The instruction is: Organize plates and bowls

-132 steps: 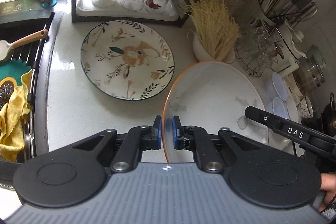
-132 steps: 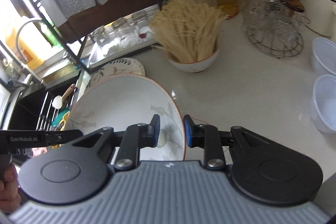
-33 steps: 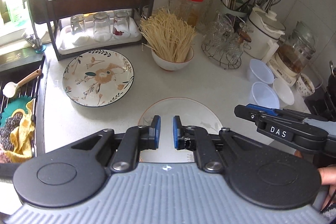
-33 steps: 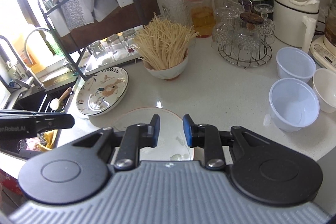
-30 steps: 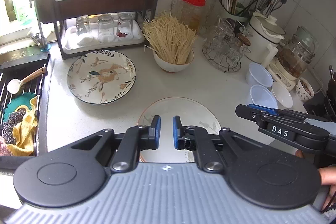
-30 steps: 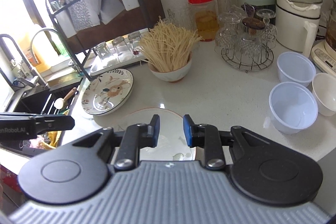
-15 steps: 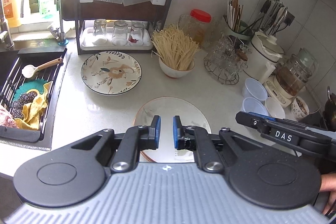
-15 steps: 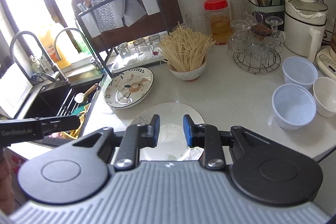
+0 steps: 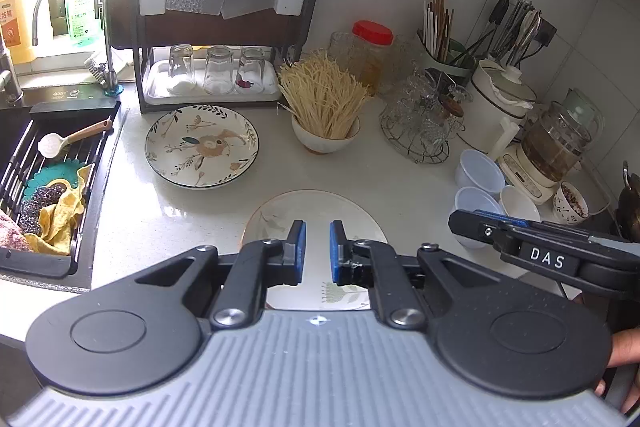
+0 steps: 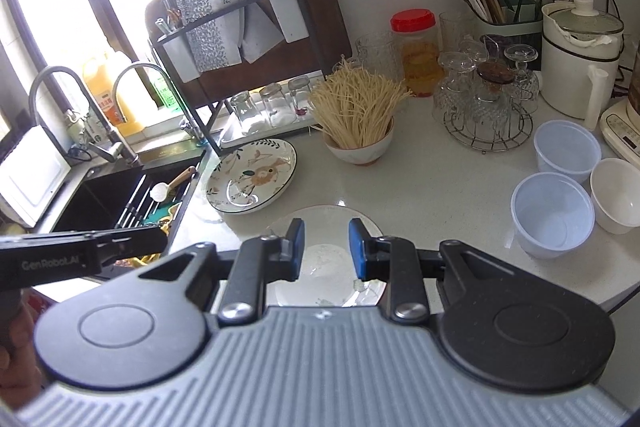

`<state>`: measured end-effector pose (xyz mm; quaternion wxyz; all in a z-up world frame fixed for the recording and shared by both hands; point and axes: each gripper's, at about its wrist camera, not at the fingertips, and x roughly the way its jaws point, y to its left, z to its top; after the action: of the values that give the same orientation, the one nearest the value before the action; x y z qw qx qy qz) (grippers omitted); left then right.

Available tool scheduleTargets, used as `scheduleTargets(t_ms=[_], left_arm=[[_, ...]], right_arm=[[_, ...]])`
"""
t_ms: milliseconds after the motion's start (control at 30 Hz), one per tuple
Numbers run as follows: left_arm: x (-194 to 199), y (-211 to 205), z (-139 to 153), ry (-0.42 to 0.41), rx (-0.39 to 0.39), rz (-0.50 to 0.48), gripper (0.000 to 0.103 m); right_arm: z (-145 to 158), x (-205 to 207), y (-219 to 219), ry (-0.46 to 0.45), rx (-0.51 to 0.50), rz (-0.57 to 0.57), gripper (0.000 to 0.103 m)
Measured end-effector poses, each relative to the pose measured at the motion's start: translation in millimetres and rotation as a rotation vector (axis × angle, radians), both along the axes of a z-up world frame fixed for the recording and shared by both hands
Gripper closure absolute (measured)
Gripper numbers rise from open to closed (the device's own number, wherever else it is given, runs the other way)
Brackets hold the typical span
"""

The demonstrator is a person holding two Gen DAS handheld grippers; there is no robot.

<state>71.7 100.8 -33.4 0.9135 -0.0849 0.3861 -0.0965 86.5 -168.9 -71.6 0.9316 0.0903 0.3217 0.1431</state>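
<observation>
Plates, two, on the white counter (image 9: 400, 183): a pale plate (image 9: 320, 205) at the near edge, directly below both tongs, and a flower-patterned plate (image 9: 202, 146) farther back to the left, beside the sink (image 9: 52, 163); the two lie apart, unstacked. Bowls: two clear plastic bowls (image 10: 554, 215) and one white bowl (image 10: 618, 195) grouped at the right, side by side, not nested; a further bowl holding dry noodles (image 9: 324, 115) stands mid-counter. Left gripper (image 9: 316, 253): pads nearly together, nothing between them, held above the pale plate. Right gripper (image 10: 326, 249): a modest gap between pads, also empty, above the same plate. Progress, judged: plates not yet gathered into one pile, bowls not yet nested, so most of the sorting seems left. View differences: the left camera alone shows a small patterned bowl (image 9: 572, 199) at far right and the sink rack's cloths; the right camera alone shows two taps (image 10: 80, 107) and the wall sockets.
</observation>
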Motion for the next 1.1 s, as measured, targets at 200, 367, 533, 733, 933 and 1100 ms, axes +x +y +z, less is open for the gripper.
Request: scheduleTargets(t_ms=[200,367,533,733,933,1100], left_arm=[[16.3,-19.4,-9.3,0.025,-0.008,-0.005,0.09],[27.3,-36.6,-12.7,0.031,0.004,0.007,0.085],[38.4,-46.0,-17.5,0.041,-0.007,0.025,0.07],[50.3,-45.5,-22.4,0.023,-0.018,0.092,0.068],[56.8,-33.9,-30.7,0.04,-0.023,0.18,0.068],[61.3,-13.7,-39.1,0.062,-0.038,0.262,0.068]], right_arm=[[-4.6,5.4,-16.2,0.023,-0.017,0.005,0.075],[-4.6,14.8,-35.7,0.015,-0.009,0.003,0.075],[-6.4,28.5,-47.8,0.016,-0.002,0.026,0.075],[-11.6,50.2,-53.6,0.025,0.009,0.072,0.075],[-17.2,69.3,-50.9,0.038,0.022,0.137,0.075],[-22.4,87.3,-40.0,0.053,0.028,0.194,0.075]])
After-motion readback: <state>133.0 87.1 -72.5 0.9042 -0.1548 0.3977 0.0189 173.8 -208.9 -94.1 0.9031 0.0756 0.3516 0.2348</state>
